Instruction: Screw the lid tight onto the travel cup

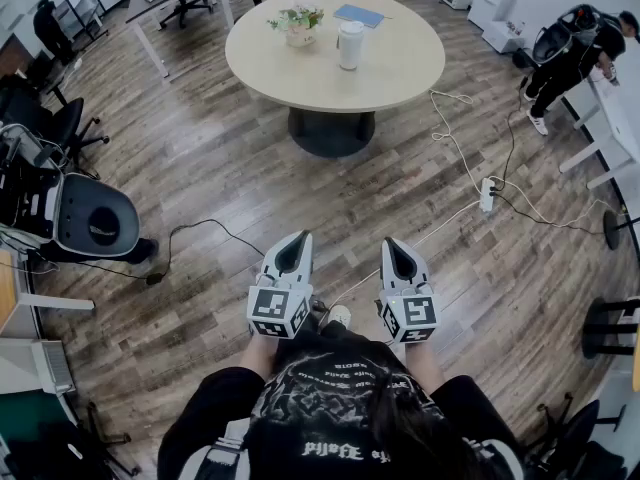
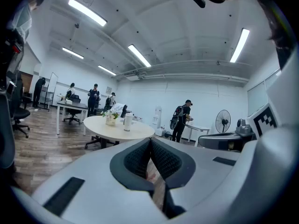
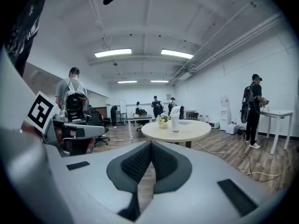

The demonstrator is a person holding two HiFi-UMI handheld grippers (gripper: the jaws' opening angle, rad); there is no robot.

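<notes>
A white travel cup (image 1: 350,44) with its lid on stands upright on the round beige table (image 1: 390,68), far ahead of me across the wood floor. It also shows small in the left gripper view as the travel cup (image 2: 127,122) and in the right gripper view as the travel cup (image 3: 174,123). My left gripper (image 1: 298,240) and right gripper (image 1: 392,244) are held side by side close to my body, well short of the table. Both are shut with nothing between the pads.
A flower pot (image 1: 300,25) and a blue sheet (image 1: 358,14) share the table. A power strip (image 1: 487,194) and cables lie on the floor to the right. A chair (image 1: 90,218) and desks stand at the left; several people stand around the room.
</notes>
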